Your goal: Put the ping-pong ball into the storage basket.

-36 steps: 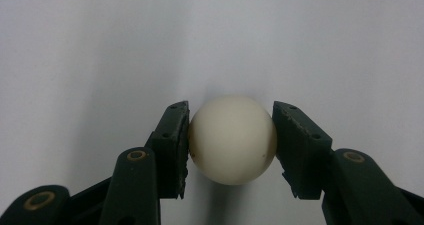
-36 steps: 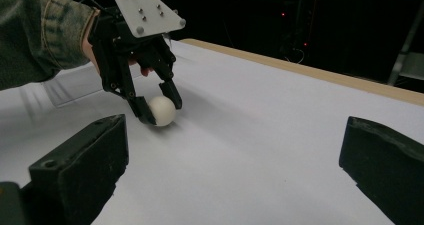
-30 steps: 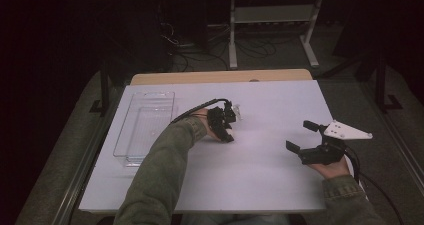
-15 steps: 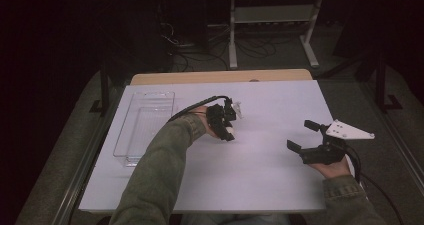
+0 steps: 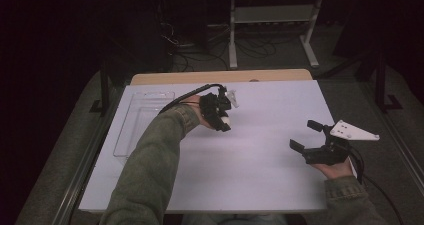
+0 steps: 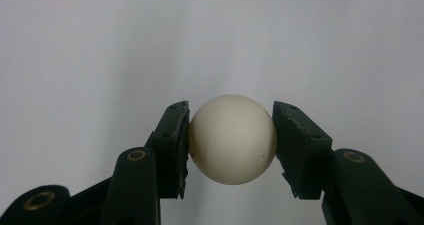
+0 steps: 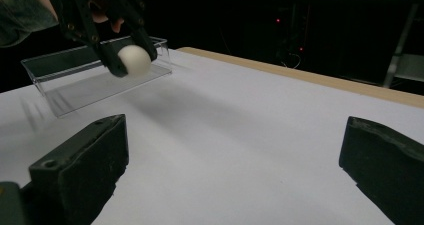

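Note:
A cream-white ball [image 6: 233,139] sits squeezed between the two black pads of my left gripper [image 6: 231,144], which is shut on it. From the high view the left gripper [image 5: 223,121] hangs above the white table [image 5: 260,160] near its middle, with the ball [image 5: 226,119] at its tip. The right gripper view also catches that ball [image 7: 134,59] lifted off the surface in front of the clear tray [image 7: 80,82]. My right gripper [image 5: 306,135] rests at the right side of the table, jaws wide open and nothing between them.
A clear plastic tray [image 5: 137,127] lies along the table's left side. A wooden strip [image 5: 220,77] edges the far end. Dark floor, cables and a white metal stand [image 5: 272,30] lie beyond the table.
My left gripper has risen off the table with the ball in it and shifted slightly toward the far side. The right gripper has kept still.

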